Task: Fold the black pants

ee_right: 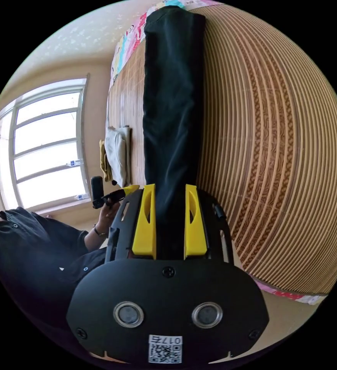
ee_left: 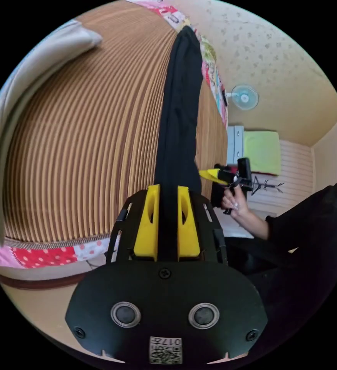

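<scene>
Black pants point(ee_left: 178, 115): long strip on striped mat point(ee_left: 79, 135), running toward 12 o'clock from both grippers. Left gripper point(ee_left: 167, 219) and right gripper point(ee_right: 170, 219) apparently clamp the near end (contact hidden).

The long black pants point(ee_left: 178, 115) are matt, smooth cloth, lying on a ribbed brown woven mat point(ee_left: 87, 146). Beside the mat's edge, patchwork cotton quilt point(ee_left: 41, 256). Yellow fingers point(ee_right: 149, 221) look smooth, matt plastic.
</scene>
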